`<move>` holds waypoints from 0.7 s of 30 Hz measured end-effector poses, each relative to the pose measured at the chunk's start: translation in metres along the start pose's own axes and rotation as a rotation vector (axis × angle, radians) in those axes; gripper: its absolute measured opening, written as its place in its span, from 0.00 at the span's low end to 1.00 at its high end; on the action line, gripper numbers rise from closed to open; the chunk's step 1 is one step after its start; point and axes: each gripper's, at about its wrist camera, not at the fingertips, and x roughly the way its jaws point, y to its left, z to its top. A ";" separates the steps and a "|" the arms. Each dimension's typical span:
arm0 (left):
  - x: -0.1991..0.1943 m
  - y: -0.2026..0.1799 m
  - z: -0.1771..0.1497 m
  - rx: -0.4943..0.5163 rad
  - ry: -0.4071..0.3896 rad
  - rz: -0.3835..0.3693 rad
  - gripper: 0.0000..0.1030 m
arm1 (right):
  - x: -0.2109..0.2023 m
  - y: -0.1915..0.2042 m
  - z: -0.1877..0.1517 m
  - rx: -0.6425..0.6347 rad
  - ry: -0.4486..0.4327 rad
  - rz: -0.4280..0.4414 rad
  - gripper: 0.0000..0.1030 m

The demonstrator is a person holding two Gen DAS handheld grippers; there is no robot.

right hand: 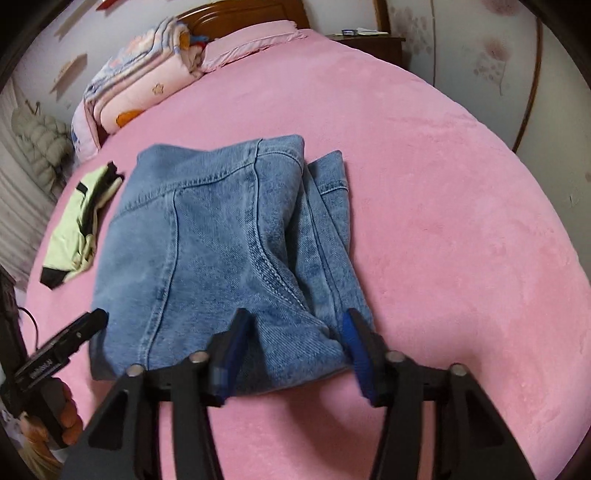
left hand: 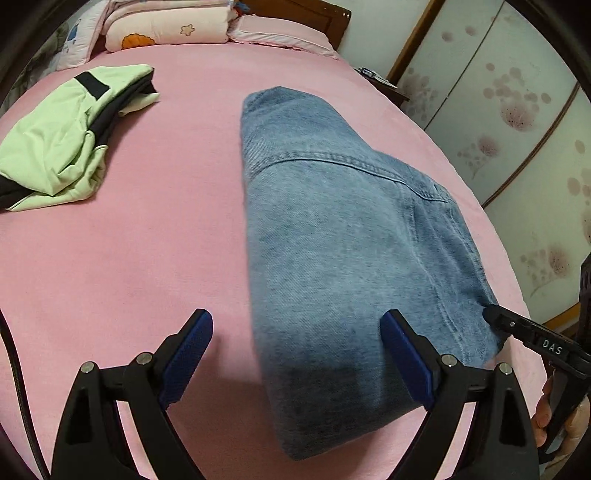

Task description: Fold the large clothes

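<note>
Folded blue denim jeans lie on the pink bedsheet, the left gripper and right gripper both spread wide at their near edge, gripping nothing.

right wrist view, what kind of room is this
Most likely a bedroom in a home: a bed with a pink sheet, a wooden headboard with a folded quilt stacked by it, and a nightstand beside.
</note>
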 end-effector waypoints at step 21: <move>0.002 -0.018 -0.005 0.048 0.046 0.027 0.89 | -0.014 -0.010 -0.024 0.049 -0.104 -0.084 0.22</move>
